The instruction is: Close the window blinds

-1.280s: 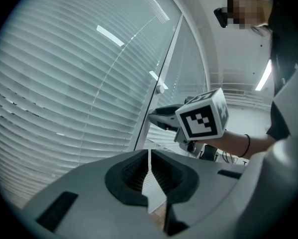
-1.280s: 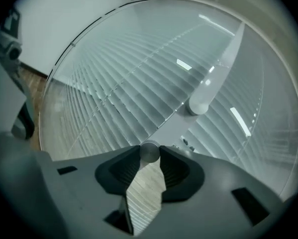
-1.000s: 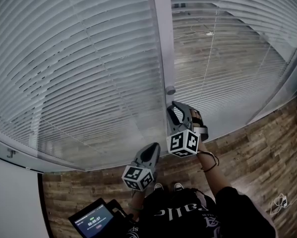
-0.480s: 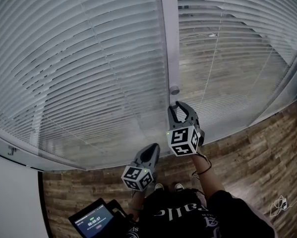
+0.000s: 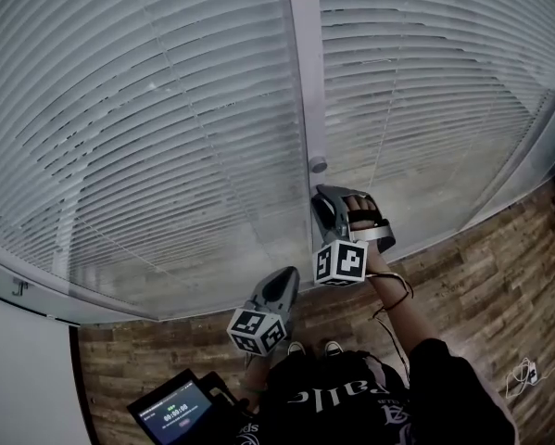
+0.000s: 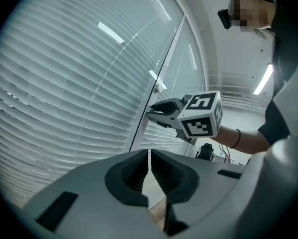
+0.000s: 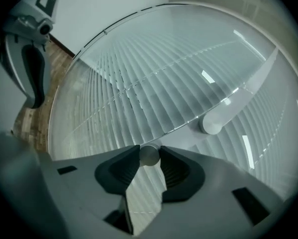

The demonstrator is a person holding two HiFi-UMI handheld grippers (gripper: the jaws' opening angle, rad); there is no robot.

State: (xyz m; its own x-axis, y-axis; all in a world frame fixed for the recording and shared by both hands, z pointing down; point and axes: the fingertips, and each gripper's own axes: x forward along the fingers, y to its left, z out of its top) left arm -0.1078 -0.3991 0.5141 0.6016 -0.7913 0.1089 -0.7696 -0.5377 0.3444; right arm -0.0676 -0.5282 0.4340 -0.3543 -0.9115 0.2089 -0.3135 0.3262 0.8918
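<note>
White slatted blinds sit behind glass in a left pane (image 5: 147,119) and a right pane (image 5: 416,91), and the right pane's slats lie flat and shut. A grey frame post (image 5: 305,82) between them carries a round knob (image 5: 318,165). Just below it my right gripper (image 5: 325,204) is against the post. In the right gripper view that gripper (image 7: 149,151) is shut on a small round knob (image 7: 149,156), with the upper knob (image 7: 212,123) beyond. My left gripper (image 5: 284,281) hangs lower, away from the glass, shut on nothing (image 6: 149,167).
Wood-plank floor (image 5: 481,286) runs along the foot of the window. A tablet with a lit screen (image 5: 175,411) is at the person's left side. A white wall (image 5: 18,378) meets the window at the lower left.
The right pane's slats have turned shut, so the room behind no longer shows through. My right gripper has rolled on the knob. The left gripper has stayed put.
</note>
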